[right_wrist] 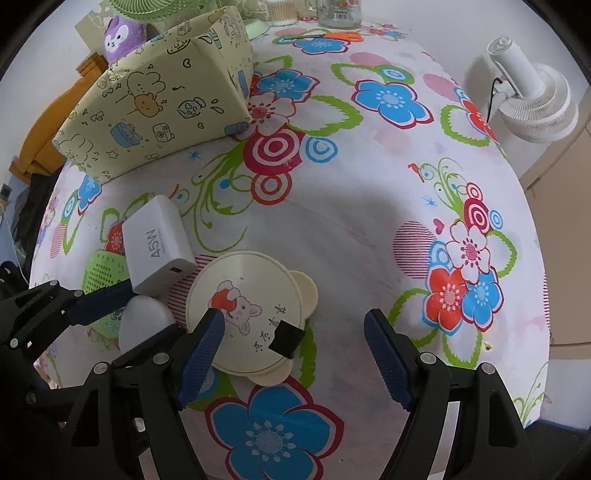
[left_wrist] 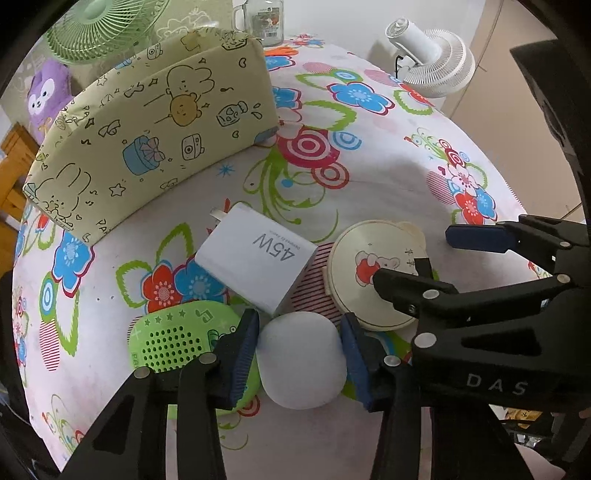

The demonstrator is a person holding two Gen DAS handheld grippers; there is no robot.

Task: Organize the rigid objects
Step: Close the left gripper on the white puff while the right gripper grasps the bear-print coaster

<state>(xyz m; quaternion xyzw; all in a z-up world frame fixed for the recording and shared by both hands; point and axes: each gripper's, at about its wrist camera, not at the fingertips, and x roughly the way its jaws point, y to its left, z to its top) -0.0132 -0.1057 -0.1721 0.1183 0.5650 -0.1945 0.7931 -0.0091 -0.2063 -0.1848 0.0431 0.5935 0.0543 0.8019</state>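
A flowered cloth covers the desk (right_wrist: 369, 229). At its far left stands a yellow fabric bin (left_wrist: 147, 133) with cartoon prints; behind it are a green fan (left_wrist: 99, 26), a purple plush toy (right_wrist: 122, 37), a glass jar (left_wrist: 264, 18) and orange scissors (right_wrist: 340, 36). A white fan (right_wrist: 532, 99) sits at the far right edge. The loose items cluster near the front left: a white charger (left_wrist: 255, 258) marked 45W, a green perforated case (left_wrist: 173, 336) just beside it, a white rounded case (left_wrist: 301, 358), and a round cream mirror (right_wrist: 251, 306) with a bear picture and small ears on its rim. The charger touches the white rounded case and lies close against the mirror. The left tongs (left_wrist: 299, 354) are spread partway, straddling the white rounded case, blue pads at either flank; contact cannot be confirmed. The right tongs (right_wrist: 295, 343) are spread wide and hold nothing; the left finger (right_wrist: 201, 354) overlaps the mirror's near edge. Both reach in low from the near side, side by side.
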